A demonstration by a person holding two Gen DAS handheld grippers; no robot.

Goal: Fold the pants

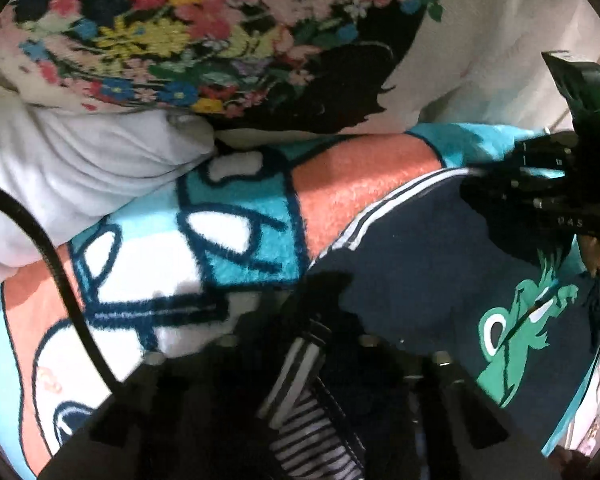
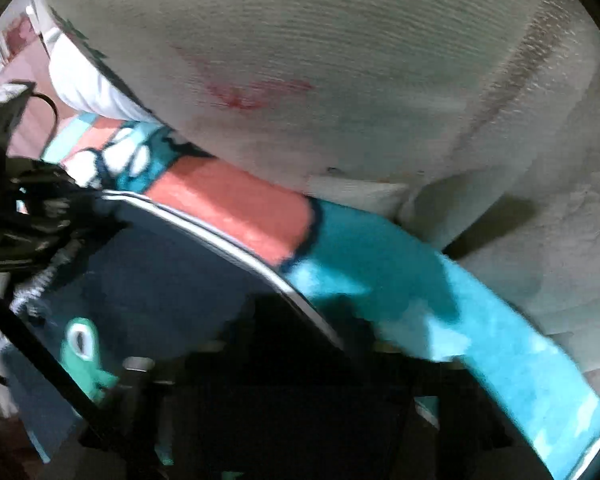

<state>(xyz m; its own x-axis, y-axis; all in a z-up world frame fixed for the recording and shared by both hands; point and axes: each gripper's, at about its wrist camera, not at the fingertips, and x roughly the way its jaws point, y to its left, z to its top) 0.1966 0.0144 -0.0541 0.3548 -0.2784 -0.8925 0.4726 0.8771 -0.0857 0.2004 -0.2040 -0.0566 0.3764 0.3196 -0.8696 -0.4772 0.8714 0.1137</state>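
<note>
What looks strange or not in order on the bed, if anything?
One thing stands out: a reddish smear marks the white textured fabric behind the blanket, like a stain. The navy pants lie flat on the blanket, their green frog print showing. Nothing looks torn or spilled.

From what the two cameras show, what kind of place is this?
Probably a bedroom, on a bed: a fleecy turquoise, coral and white cartoon blanket under the navy pants with white side stripes, a white pillow, and a flower-patterned blanket.
</note>
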